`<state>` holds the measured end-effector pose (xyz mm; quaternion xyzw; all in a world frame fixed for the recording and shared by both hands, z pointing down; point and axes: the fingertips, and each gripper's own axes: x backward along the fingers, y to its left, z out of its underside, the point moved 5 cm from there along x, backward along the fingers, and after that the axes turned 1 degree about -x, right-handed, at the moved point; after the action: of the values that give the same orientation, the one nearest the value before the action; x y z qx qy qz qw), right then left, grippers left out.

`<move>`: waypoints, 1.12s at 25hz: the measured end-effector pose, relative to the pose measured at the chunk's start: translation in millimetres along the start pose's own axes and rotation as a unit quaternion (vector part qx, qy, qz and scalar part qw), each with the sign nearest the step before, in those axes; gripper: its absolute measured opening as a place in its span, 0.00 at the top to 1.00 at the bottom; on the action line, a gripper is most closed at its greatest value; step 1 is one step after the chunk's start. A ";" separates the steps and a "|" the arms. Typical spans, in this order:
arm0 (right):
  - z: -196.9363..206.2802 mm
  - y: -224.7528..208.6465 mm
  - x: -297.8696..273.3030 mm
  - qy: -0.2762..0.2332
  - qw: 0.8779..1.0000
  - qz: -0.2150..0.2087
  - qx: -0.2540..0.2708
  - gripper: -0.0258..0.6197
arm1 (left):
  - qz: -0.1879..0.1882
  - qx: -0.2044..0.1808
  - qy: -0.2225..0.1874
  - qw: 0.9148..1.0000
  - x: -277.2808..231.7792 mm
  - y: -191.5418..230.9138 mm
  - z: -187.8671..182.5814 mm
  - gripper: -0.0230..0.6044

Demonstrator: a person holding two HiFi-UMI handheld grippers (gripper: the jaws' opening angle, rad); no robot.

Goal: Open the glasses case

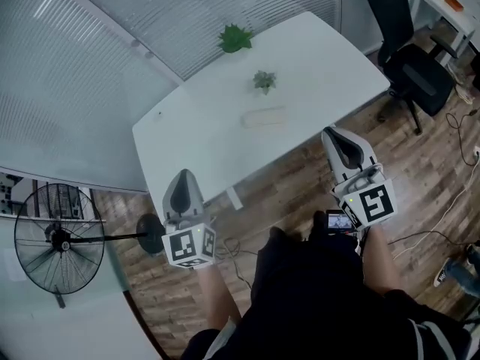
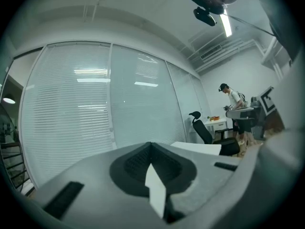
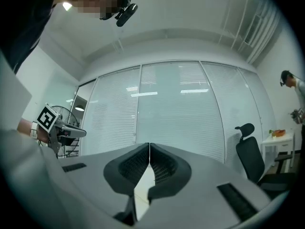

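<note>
The glasses case (image 1: 264, 117), pale beige and oblong, lies closed on the white table (image 1: 187, 148), near the table's near edge. Both grippers are held in front of the table and level, well short of the case. My left gripper (image 1: 184, 173) is at the table's near left corner with its jaws together and nothing between them. My right gripper (image 1: 328, 132) hovers off the table's near right edge, also shut and empty. In the left gripper view the left gripper (image 2: 150, 145) shows closed tips, and the right gripper (image 3: 149, 145) looks the same in its own view. Neither gripper view shows the case.
Two small green plants (image 1: 264, 81) (image 1: 235, 38) stand on the table behind the case. A black office chair (image 1: 409, 58) is at the right and a floor fan (image 1: 56, 242) at the left. Cables lie on the wooden floor. A person (image 2: 233, 99) stands far off.
</note>
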<state>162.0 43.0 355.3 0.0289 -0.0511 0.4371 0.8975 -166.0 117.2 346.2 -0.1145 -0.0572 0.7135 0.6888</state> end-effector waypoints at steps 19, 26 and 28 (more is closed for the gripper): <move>30.3 3.1 -172.5 0.047 0.999 0.027 0.008 0.94 | 0.100 0.089 -0.029 0.991 -166.3 48.2 38.7 0.97; 68.8 -13.3 -205.2 0.093 0.995 0.034 -0.010 0.94 | 0.095 0.133 -0.044 0.986 -199.1 68.7 26.9 0.97; 82.6 -20.8 -212.8 0.103 0.994 0.033 -0.017 0.94 | 0.083 0.147 -0.055 0.984 -207.0 72.3 19.0 0.97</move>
<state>42.6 -144.1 412.2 -0.0337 0.0334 0.4658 0.8836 -235.6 -90.8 364.8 0.0232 0.0199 0.7741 0.6323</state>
